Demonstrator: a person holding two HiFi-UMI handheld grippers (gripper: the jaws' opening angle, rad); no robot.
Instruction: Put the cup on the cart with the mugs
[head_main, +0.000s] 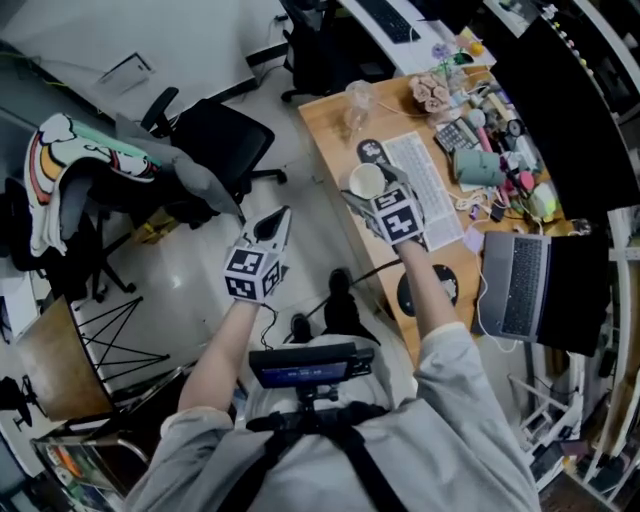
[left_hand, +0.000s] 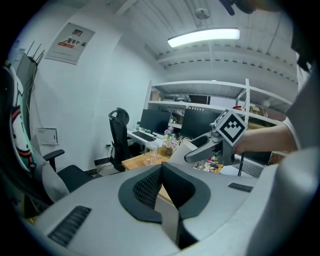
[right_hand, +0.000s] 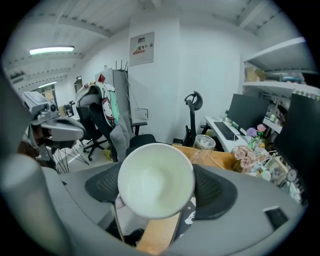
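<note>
Long wooden desk surface (head_main: 330, 130): cluttered, with an open grey laptop (head_main: 515, 285) at the near end and a clear glass jar (head_main: 358, 100) at the far end. A black office chair (head_main: 225, 140) stands on the floor beside it.

No cart or mugs in any view, so the drop-off target isn't located yet.

Right gripper (head_main: 378, 198): jaws clamped on the round white cup (right_hand: 156, 186), one on each side of its wall. The mouth faces the gripper camera and the cup looks empty. It's in the air over the surface's left edge and, as far as I can judge, touching nothing else.

Left gripper (left_hand: 162, 195): jaws pressed together with nothing between them, hanging over the floor well left of the surface. Idle.

Status: pickup looks done, grip looks centred. Remaining is all of the transport: find the cart, carry the cup over, set it down among the mugs, release. Call it the early half.
</note>
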